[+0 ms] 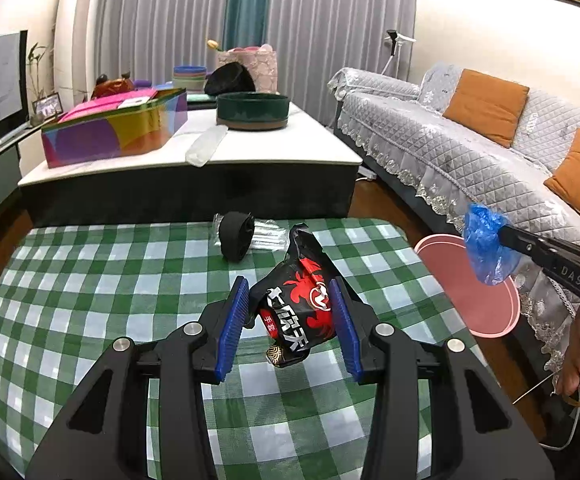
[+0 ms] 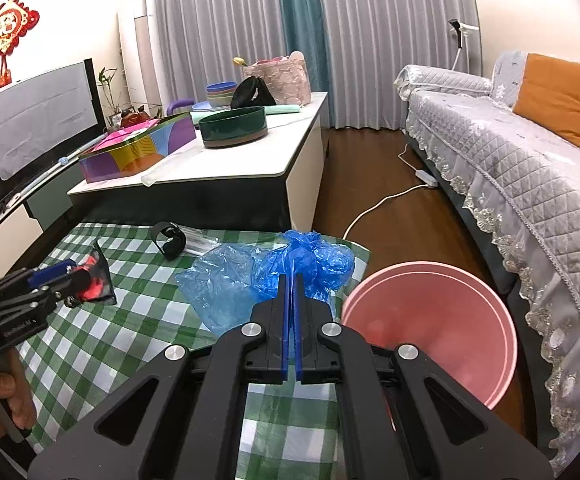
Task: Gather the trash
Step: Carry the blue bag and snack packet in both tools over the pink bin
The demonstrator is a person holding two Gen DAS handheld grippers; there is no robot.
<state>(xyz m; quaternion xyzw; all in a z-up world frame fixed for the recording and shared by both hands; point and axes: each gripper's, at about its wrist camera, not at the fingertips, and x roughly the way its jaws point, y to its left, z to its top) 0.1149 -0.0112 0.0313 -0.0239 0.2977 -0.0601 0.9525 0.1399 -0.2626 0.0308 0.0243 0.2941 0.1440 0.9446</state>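
Both grippers hold trash above the checked surface.

Left wrist view: the left gripper (image 1: 294, 320) has its fingers (image 1: 234, 320) partly apart and clamped on a crumpled black-and-red snack wrapper (image 1: 302, 316), which hangs clear of the green-checked surface (image 1: 90, 280). A black roll (image 1: 237, 236) lies on the far edge of the surface, beside clear plastic packaging (image 1: 266, 234). At the right, the right gripper (image 1: 494, 236) holds a blue plastic bag (image 1: 484, 248) above a pink bin (image 1: 494, 312) standing on the floor beside the sofa (image 1: 470, 148).

Right wrist view: the right gripper (image 2: 292, 296) has its fingers (image 2: 286, 320) fully closed, pinching the blue plastic bag (image 2: 266, 276), which bunches ahead of the tips. The pink bin (image 2: 430, 320) sits just right of the surface (image 2: 90, 340). At the left, the left gripper (image 2: 70, 278) carries the snack wrapper (image 2: 98, 280).
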